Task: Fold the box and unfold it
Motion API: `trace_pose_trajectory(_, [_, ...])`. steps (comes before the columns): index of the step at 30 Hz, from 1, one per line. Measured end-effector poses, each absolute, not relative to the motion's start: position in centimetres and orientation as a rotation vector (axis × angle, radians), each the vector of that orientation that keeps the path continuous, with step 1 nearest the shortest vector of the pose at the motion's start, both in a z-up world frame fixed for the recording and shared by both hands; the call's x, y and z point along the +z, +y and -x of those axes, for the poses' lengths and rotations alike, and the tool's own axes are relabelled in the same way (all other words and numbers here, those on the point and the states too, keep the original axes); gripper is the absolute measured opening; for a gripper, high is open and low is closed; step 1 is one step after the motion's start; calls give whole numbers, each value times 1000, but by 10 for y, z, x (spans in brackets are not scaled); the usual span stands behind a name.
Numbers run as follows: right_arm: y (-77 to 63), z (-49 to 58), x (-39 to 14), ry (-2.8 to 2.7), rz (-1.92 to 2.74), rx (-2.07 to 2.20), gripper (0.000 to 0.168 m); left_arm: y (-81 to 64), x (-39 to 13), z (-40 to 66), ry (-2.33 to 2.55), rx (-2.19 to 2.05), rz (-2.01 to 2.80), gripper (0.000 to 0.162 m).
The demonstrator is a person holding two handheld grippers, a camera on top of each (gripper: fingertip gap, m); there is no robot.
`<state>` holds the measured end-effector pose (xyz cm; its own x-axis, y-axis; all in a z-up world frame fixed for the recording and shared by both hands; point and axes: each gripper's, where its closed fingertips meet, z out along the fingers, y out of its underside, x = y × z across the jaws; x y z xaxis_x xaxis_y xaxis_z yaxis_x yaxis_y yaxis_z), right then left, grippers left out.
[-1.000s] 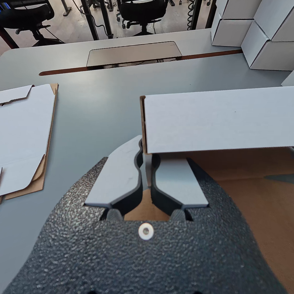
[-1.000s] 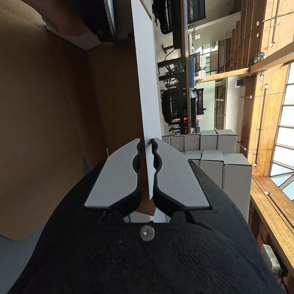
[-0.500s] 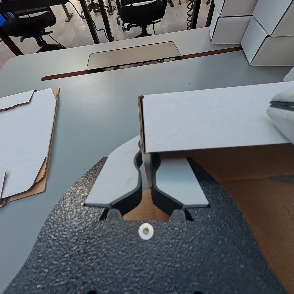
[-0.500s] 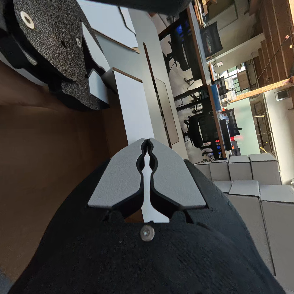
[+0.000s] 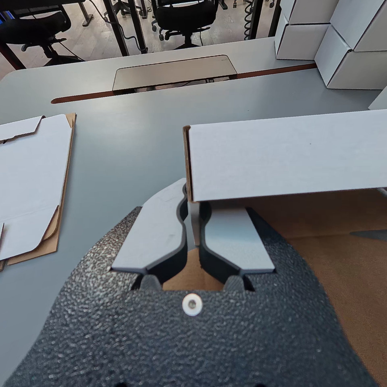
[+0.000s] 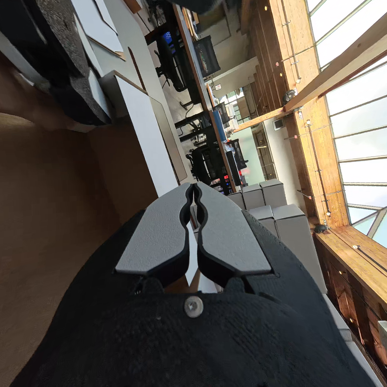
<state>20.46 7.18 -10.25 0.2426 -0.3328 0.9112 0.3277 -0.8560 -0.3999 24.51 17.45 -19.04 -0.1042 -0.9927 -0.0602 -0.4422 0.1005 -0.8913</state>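
Both your grippers are pinching walls of the half-folded box.

Your left gripper [image 5: 193, 211], centre of frame, is clamped on the box [image 5: 289, 155] side wall at its near-left corner; white flap folds over to the right, brown inside lower right. Right gripper [image 6: 194, 194] is rolled sideways, tips closed on a thin white panel edge. Grey table [image 5: 125, 150]: flat blanks [image 5: 31, 178] at left, stacked white boxes [image 5: 345, 48] upper right; office chairs beyond.

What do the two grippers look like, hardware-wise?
Both match: the left gripper and the right gripper have a black, rough-textured body, two flat light-grey fingers with wavy black inner edges, and one silver screw centred behind them. No cables, markings or sleeves show.
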Motion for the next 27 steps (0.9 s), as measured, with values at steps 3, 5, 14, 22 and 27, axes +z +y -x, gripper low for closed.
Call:
trace_pose_trajectory(3, [27,-209,-103,166,2025,-1704,0,175,-191,-245,1650,-968,1444,6])
trace_pose_trajectory(5, [5,-214,-108,243,2042,-1696,0,175,-190,-245,1645,-971,1448,5])
trace_pose_trajectory(14, [13,-222,-146,151,2268,-1742,0,182,-190,-246,1609,-1026,1517,5])
trace_pose_trajectory(22, [38,-224,-151,474,2089,-1339,0,183,-188,-245,1589,-1048,1523,5])
trace_pose_trajectory(27, [51,-221,-146,682,1864,-948,0,181,-183,-243,1570,-984,1444,6])
